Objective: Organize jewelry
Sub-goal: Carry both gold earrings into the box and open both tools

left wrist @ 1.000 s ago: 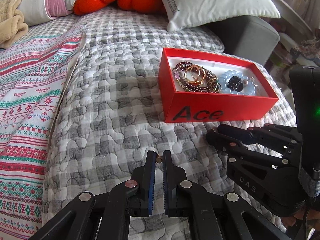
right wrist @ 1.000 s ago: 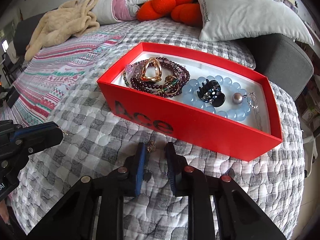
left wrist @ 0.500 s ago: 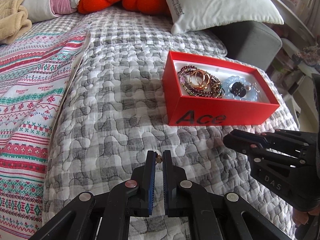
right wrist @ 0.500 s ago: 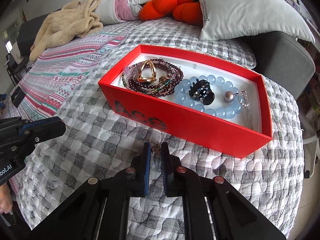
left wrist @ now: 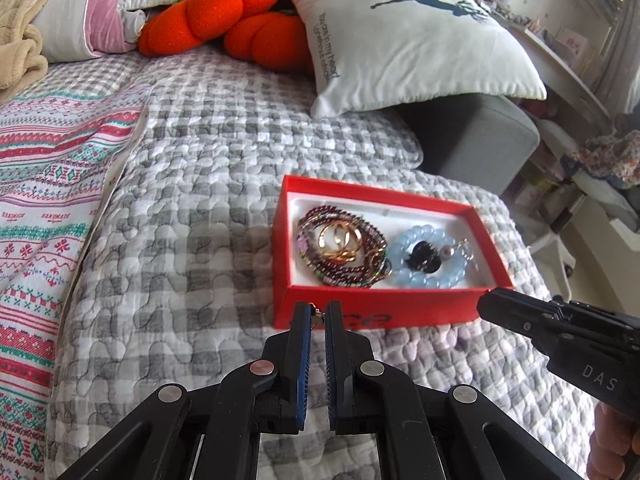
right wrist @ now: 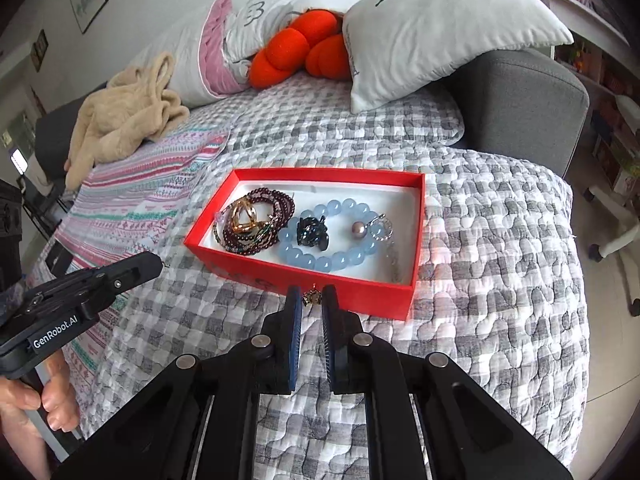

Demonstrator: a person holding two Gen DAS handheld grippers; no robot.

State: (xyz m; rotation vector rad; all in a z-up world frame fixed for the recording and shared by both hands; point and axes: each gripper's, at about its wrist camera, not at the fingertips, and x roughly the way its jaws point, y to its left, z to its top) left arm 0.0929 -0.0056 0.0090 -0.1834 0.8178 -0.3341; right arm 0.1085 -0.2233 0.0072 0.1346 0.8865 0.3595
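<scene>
both grippers have been raised off the grey checked quilt [left wrist: 192, 216] and carried toward the red box [left wrist: 384, 314] since a second ago; the box now sits just beyond both sets of fingertips, so it is judged that the two pieces are about to be dropped in with the rest.

one red box is counted, resting on the quilt. inside it, at the left end, one bundle of dark garnet bead strands [right wrist: 276, 216] is seen, how many strands cannot be told, with gold rings [right wrist: 244, 216] on top. beside it lies one pale blue bead bracelet [right wrist: 340, 236], with one black hair claw [right wrist: 314, 232] inside its loop and one pearl pendant [right wrist: 359, 229] at its edge.

the left gripper [left wrist: 318, 312] is nearly closed, a small gold earring [left wrist: 317, 316] being pinched at its tips. the right gripper [right wrist: 312, 296] is likewise narrowed on a second small earring [right wrist: 311, 298].
</scene>
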